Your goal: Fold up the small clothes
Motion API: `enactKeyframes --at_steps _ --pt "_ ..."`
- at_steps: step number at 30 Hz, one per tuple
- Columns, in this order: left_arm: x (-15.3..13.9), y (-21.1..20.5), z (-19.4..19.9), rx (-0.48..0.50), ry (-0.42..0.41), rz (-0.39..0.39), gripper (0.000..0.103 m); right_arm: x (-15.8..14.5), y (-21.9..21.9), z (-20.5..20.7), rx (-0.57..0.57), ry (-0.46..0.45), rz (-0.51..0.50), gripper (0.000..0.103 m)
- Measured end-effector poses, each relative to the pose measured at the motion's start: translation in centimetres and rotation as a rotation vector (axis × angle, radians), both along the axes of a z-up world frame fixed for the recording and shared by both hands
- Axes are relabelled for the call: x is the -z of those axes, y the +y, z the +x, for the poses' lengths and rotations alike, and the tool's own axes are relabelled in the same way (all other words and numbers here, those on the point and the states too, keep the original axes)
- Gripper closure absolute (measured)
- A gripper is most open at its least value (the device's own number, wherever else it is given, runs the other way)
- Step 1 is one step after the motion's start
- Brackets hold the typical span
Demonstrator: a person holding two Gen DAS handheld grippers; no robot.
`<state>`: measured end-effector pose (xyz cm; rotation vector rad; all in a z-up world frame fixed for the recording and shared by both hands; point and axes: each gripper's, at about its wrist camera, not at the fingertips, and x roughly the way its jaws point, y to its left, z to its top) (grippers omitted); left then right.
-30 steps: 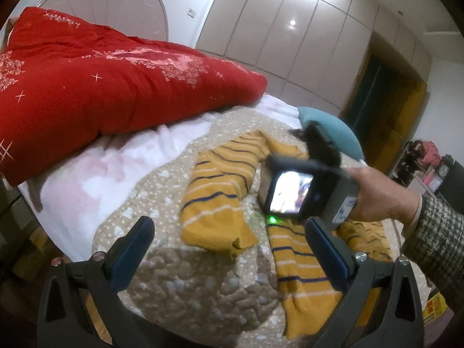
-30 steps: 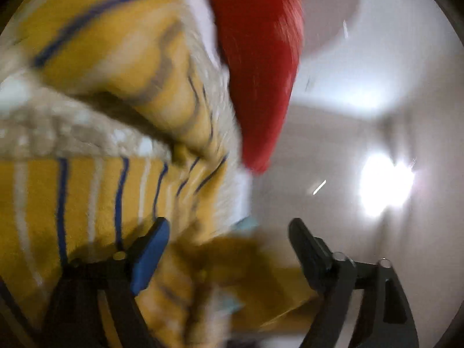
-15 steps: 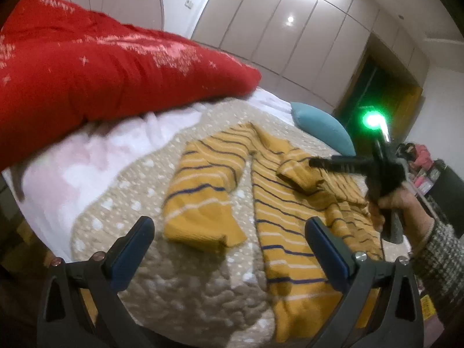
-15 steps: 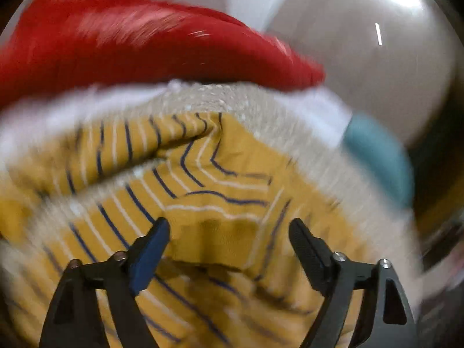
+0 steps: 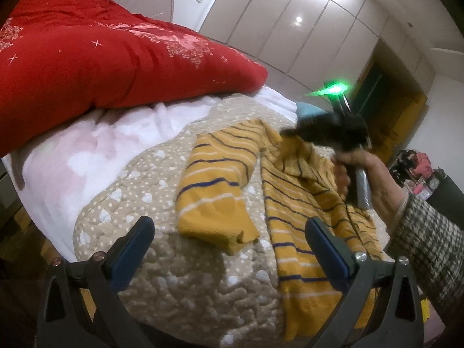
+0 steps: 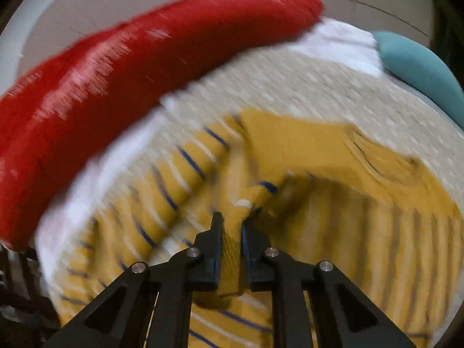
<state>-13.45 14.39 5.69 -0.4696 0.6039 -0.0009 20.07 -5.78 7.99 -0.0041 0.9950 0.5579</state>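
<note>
The only writing that can be read is the pale word "HAPPY" stitched near the top edge of the red quilt [image 5: 110, 66], which is heaped along the far side of the bed [image 5: 87, 168]. Nothing else carries a legible label.

The yellow striped sweater [image 5: 295, 203] lies on the beige dotted bedspread [image 5: 185, 284], with its left sleeve [image 5: 214, 191] folded down beside the body, cuff nearest the left camera. The left gripper [image 5: 229, 249] hovers above the bedspread with its blue-padded fingers [image 5: 130, 246] spread wide and nothing between them; it sits much as it did half a second ago.

The right gripper [image 6: 230, 229] has changed. Half a second ago its jaws stood wide apart over the sweater; now they are clamped on a fold of the yellow knit, the cloth rising in a narrow ridge between the black fingers [image 6: 214, 240]. In the left view the right hand [image 5: 362, 171] holds that tool over the sweater's upper right part, where the fabric is bunched and lifted off the bedspread, and a green light [image 5: 333, 90] glows above the tool. The right view is streaked with motion blur. A teal pillow [image 6: 420, 66] rests at the bed's far edge
</note>
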Motion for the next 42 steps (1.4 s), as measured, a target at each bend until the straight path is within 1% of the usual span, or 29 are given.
enactKeyframes --at_steps 1,3,4,7,8,10,11,12,13,14,16,17,18,20,21,22,23,24,26,27,28,30,32,34,35,36,37,39,42 --pt "0.0 -0.1 0.1 0.001 0.004 0.000 0.000 -0.4 0.8 0.1 -0.008 -0.009 0.023 0.081" --pt "-0.1 -0.3 0.1 0.008 0.005 0.008 0.000 -0.6 2.2 0.7 -0.036 -0.005 0.051 0.054" --pt "-0.2 -0.5 0.1 0.014 0.005 0.017 0.000 -0.4 2.6 1.0 -0.050 0.002 0.066 0.052" --pt "-0.3 -1.1 0.4 0.034 0.010 0.042 0.000 -1.6 1.0 -0.3 -0.047 -0.045 0.065 0.050" --pt "-0.3 -1.4 0.5 0.043 0.011 0.045 0.000 -2.0 -0.3 -0.9 -0.034 -0.057 0.055 0.046" --pt "-0.1 -1.9 0.8 0.061 0.014 0.036 0.000 -2.4 -4.6 -2.3 0.038 -0.088 -0.003 0.043" --pt "0.0 -2.2 0.9 0.067 0.015 0.030 0.000 -2.4 -7.6 -2.7 0.103 -0.110 -0.048 0.039" --pt "0.1 -2.5 1.1 0.075 0.019 0.023 0.000 -2.3 -9.5 -3.1 0.147 -0.122 -0.087 0.034" --pt "0.2 -2.9 1.2 0.086 0.023 0.015 0.000 -2.0 -12.1 -3.3 0.221 -0.138 -0.153 0.032" --pt "0.3 -3.4 1.4 0.099 0.029 0.006 0.000 -1.2 -15.2 -3.3 0.300 -0.128 -0.217 0.029" --pt "0.2 -4.2 1.7 0.116 0.035 0.006 0.000 0.2 -19.1 -3.1 0.390 -0.075 -0.246 0.029" --pt "0.1 -4.8 1.7 0.126 0.039 0.014 0.000 0.9 -21.1 -3.0 0.440 -0.050 -0.242 0.029" --pt "-0.2 -5.4 1.7 0.134 0.039 0.028 0.000 1.7 -22.8 -2.9 0.487 -0.029 -0.233 0.029" --pt "-0.6 -6.3 1.5 0.140 0.040 0.056 0.000 3.4 -24.8 -2.4 0.537 0.021 -0.202 0.029" --pt "-0.8 -6.5 1.5 0.139 0.042 0.063 0.000 4.5 -25.5 -2.0 0.543 0.065 -0.159 0.034" --pt "-1.0 -6.7 1.4 0.139 0.044 0.073 0.000 5.2 -26.0 -1.7 0.543 0.096 -0.112 0.044" --pt "-1.1 -6.9 1.3 0.137 0.047 0.082 0.000 5.6 -26.4 -1.6 0.551 0.107 -0.078 0.070" --pt "-1.2 -6.9 1.2 0.135 0.050 0.090 0.000 5.4 -26.7 -1.6 0.554 0.089 -0.069 0.093" --pt "-1.2 -6.8 1.4 0.129 0.060 0.099 0.000 4.7 -27.8 -1.7 0.535 0.082 -0.007 0.096" --pt "-1.2 -6.9 1.6 0.128 0.068 0.096 0.000 4.2 -28.7 -1.7 0.560 0.072 -0.032 0.096" --pt "-1.1 -6.8 1.9 0.129 0.073 0.092 0.000 4.0 -29.4 -1.7 0.598 0.062 -0.082 0.096" --pt "-0.9 -7.3 2.6 0.141 0.085 0.076 0.000 4.2 -31.0 -1.5 0.661 0.048 -0.206 0.096" --pt "-0.9 -8.3 3.0 0.169 0.091 0.078 0.000 5.2 -31.2 -1.4 0.634 0.089 -0.232 0.093" --pt "-0.7 -9.6 3.3 0.195 0.105 0.121 0.000 4.6 -31.3 -2.7 0.602 0.066 -0.168 0.084" --pt "-0.5 -10.0 3.5 0.201 0.116 0.139 0.000 4.2 -31.4 -3.5 0.594 0.059 -0.137 0.069" --pt "-0.1 -10.2 3.7 0.207 0.130 0.151 0.000 3.6 -31.6 -4.9 0.579 0.059 -0.081 0.057" --pt "0.3 -10.5 4.0 0.217 0.147 0.152 0.000 3.2 -31.8 -6.3 0.558 0.063 -0.025 0.055" --pt "1.4 -10.6 4.4 0.241 0.184 0.126 0.000 2.9 -31.8 -9.7 0.482 0.102 0.090 0.055" --pt "3.1 -10.8 4.8 0.286 0.229 0.038 0.000 4.0 -32.3 -16.4 0.401 0.164 0.177 0.052"
